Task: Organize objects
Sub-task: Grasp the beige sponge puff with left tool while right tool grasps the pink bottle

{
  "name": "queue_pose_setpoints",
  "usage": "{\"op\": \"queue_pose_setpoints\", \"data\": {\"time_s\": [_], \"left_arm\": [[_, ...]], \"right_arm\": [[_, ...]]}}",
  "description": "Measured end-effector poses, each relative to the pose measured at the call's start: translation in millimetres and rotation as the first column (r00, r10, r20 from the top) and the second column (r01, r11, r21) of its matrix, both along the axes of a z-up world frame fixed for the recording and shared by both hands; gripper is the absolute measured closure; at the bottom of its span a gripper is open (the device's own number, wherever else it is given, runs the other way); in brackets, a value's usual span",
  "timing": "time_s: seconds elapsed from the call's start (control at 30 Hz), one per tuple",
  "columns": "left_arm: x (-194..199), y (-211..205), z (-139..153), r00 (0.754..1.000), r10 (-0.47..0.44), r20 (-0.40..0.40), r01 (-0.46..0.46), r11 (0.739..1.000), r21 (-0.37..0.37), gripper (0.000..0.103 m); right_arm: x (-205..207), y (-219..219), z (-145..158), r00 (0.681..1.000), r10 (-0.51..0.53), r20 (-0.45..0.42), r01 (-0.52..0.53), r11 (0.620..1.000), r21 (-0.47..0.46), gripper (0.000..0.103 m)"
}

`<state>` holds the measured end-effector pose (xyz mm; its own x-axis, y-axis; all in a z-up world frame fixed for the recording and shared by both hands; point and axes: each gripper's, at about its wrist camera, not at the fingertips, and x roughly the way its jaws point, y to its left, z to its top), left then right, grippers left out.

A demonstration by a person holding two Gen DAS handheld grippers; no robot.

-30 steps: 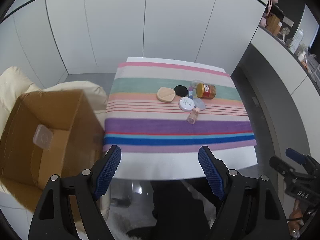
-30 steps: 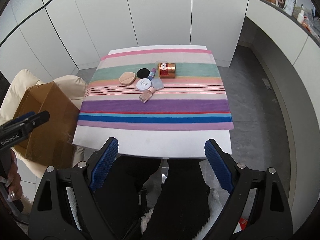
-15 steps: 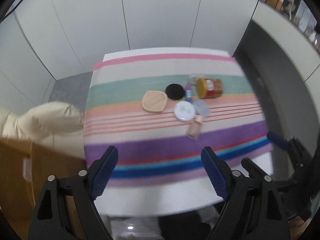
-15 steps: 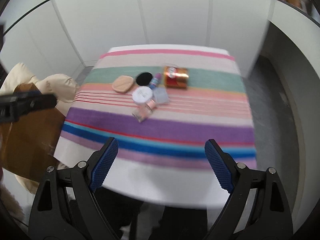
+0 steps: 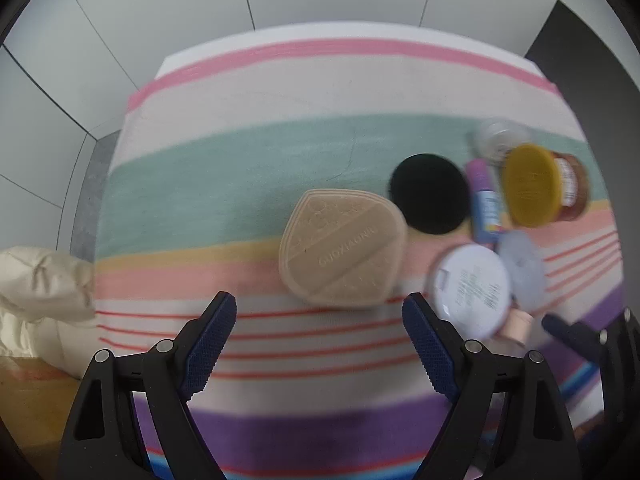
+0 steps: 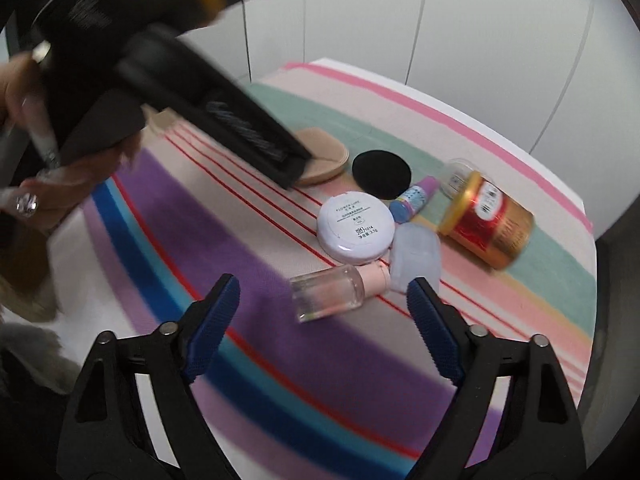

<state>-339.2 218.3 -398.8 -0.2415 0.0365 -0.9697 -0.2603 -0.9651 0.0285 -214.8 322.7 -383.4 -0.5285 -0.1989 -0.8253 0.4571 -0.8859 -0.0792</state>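
step: approach, nothing picked yet
L gripper: jaws wide, empty, over tan puff mid-cloth
R gripper: jaws just narrowed a bit, not yet gripping; clear bottle just beyond tips
rest: compact, gold can toward cloth's far right
next: L lower astride puff; R astride bottle, then close

2 close downward wrist views, shared striped cloth
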Motion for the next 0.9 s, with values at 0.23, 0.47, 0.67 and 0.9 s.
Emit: {"op": "queue_pose_setpoints", "data": {"time_s": [0.23, 0.47, 0.67, 0.9], "left_arm": [[-13, -1, -7, 0.995, 0.051, -0.088, -0.047, 0.997, 0.054, 0.014], [5, 14, 2, 0.989, -0.035, -0.143, 0.044, 0.997, 0.059, 0.068], [12, 20, 18, 0.988, -0.043, -0.15, 0.051, 0.997, 0.052, 0.073], [21, 12, 44, 0.984, -0.011, -0.175, 0.019, 0.999, 0.045, 0.072]], "right_arm": [[-10, 0, -18, 1.0, -0.014, -0.01, 0.014, 1.0, 0.021, 0.053], [-7, 10, -16, 0.997, -0.074, 0.019, 0.075, 0.995, -0.072, 0.057], [-3, 17, -2, 0.989, -0.144, 0.029, 0.146, 0.982, -0.118, 0.058], [-3, 19, 9, 0.974, -0.219, 0.056, 0.225, 0.967, -0.117, 0.074]]}}
